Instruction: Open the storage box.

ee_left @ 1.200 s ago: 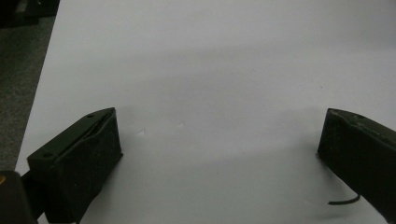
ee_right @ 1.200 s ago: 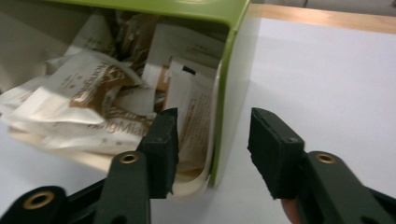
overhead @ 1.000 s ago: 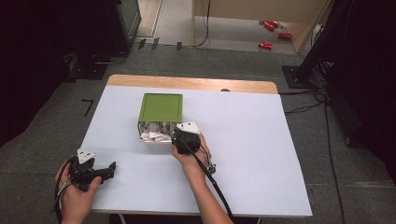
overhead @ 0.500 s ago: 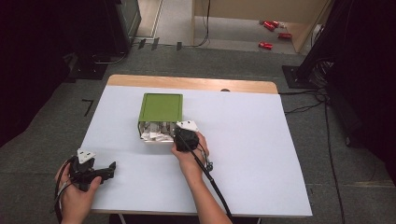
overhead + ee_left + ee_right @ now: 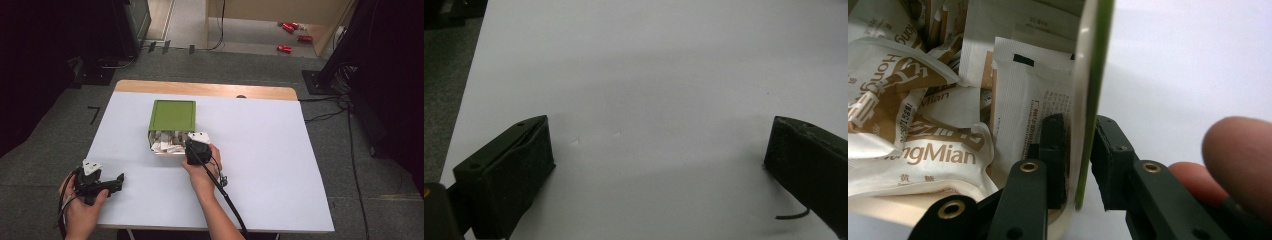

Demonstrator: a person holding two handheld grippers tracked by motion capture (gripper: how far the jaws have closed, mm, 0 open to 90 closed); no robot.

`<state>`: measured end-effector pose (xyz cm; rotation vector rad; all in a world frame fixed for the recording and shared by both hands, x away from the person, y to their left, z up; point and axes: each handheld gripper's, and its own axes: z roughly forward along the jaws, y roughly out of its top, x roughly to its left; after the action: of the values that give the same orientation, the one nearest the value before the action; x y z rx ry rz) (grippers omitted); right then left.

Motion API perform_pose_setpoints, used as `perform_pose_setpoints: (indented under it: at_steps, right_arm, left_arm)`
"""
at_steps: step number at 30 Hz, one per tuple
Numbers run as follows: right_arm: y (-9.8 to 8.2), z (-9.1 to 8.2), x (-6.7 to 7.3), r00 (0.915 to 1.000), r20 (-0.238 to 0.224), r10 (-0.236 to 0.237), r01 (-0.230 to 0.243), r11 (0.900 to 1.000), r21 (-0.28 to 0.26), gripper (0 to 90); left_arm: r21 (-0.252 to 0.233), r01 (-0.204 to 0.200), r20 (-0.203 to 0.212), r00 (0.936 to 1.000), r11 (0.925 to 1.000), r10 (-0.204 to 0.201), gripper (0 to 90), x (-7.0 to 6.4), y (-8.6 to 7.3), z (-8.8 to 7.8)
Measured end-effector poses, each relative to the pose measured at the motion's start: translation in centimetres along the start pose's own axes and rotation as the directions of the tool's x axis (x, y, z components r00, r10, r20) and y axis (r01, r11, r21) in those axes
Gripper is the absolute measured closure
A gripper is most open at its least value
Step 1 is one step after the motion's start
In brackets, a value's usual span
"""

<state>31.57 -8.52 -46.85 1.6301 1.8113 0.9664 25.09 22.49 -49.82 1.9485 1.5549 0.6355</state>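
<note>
green box point(image 5: 172, 115) on side, packets point(image 5: 923, 125) inside, wall in right tongs point(image 5: 1079, 165).

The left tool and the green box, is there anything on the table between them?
No. In the high view, only bare white table lies between the left tool and the green box of packets.

I worked at a white-topped table point(image 5: 280, 165) with a wooden far edge point(image 5: 205, 88), standing on grey carpet floor point(image 5: 80, 115), with red items point(image 5: 290, 31) beyond by a light wooden unit point(image 5: 265, 10) and dark equipment at both sides.
</note>
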Motion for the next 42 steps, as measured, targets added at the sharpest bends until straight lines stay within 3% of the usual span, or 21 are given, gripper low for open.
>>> perform_pose_setpoints:
  at_steps: [22, 30, 34, 36, 42]
  right_arm:
    - [-1.9, -3.1, -0.1, 0.9975, -0.055, 0.045, -0.044, 0.999, 0.013, 78.6]
    - [-2.3, -4.2, 0.0, 0.9969, -0.067, 0.040, -0.040, 0.999, 0.003, 78.8]
    - [-2.2, -4.8, 0.1, 0.9943, -0.093, 0.051, -0.053, 0.998, -0.028, 80.5]
    - [-1.9, -5.2, 0.4, 0.9960, -0.081, 0.038, -0.042, 0.998, -0.053, 80.3]
    - [-0.8, -5.0, 0.1, 0.9950, -0.091, 0.043, -0.048, 0.997, -0.057, 80.5]
  left_arm:
    - [-0.001, 0.000, -0.001, 1.0000, 1.0000, 0.000, 0.0, 0.0, 0.0, 0.0]
    - [-0.002, 0.000, -0.001, 1.0000, 1.0000, 0.000, 0.0, 0.0, 0.0, 0.0]
    - [-0.003, 0.000, -0.001, 1.0000, 1.0000, 0.000, 0.0, 0.0, 0.0, 0.0]
    - [-0.002, 0.001, -0.001, 1.0000, 1.0000, -0.001, 0.0, 0.0, 0.0, 0.0]
    - [-0.002, 0.001, -0.001, 1.0000, 1.0000, -0.001, 0.0, 0.0, 0.0, 0.0]
